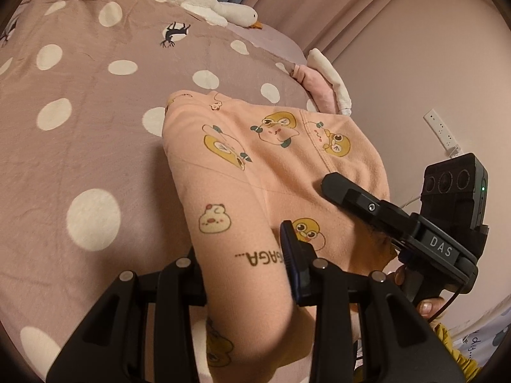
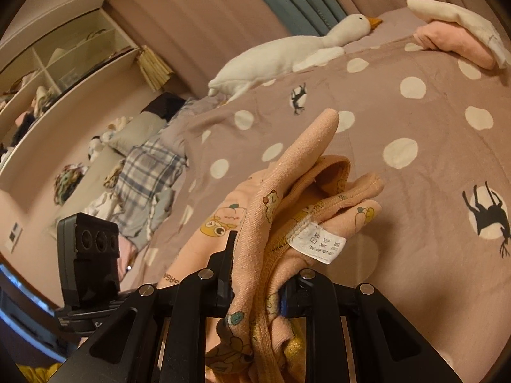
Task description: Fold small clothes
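I'm watching both claws clamping the soft peach cartoon-print garment [image 1: 255, 166]: left claw [image 1: 242, 265], right claw [image 2: 255, 274]; it's stretching lengthwise away across the polka-dot bed [image 1: 80, 102].

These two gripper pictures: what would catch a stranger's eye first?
The peach cartoon-print garment fills the middle, pinched by both the left gripper and the right gripper, its care label showing. Behind it, a white plush goose lies on the polka-dot bedspread.
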Available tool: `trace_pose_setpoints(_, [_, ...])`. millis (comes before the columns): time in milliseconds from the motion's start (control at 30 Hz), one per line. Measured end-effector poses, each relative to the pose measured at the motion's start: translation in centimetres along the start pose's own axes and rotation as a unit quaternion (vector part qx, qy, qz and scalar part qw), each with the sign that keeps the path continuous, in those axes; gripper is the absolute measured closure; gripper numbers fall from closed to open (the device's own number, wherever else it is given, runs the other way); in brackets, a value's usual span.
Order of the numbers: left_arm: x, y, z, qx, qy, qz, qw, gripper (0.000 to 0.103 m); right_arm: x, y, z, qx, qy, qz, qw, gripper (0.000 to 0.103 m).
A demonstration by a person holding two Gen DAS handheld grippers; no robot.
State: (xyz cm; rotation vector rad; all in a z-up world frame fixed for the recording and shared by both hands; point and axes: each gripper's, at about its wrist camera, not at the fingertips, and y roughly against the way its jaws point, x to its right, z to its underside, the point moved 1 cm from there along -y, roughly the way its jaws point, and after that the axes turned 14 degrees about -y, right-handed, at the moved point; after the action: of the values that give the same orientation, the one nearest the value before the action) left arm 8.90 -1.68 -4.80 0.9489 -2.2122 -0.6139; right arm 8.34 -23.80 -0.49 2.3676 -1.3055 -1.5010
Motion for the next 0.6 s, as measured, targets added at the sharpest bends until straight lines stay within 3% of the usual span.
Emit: trace_pose_setpoints(600, [-0.6,5.7,2.4,0.031,-0.001,-0.026,0.9992,0.069,-4.2,-0.3,2.4,-0.011,0.041,-0.016,0.999,0.082])
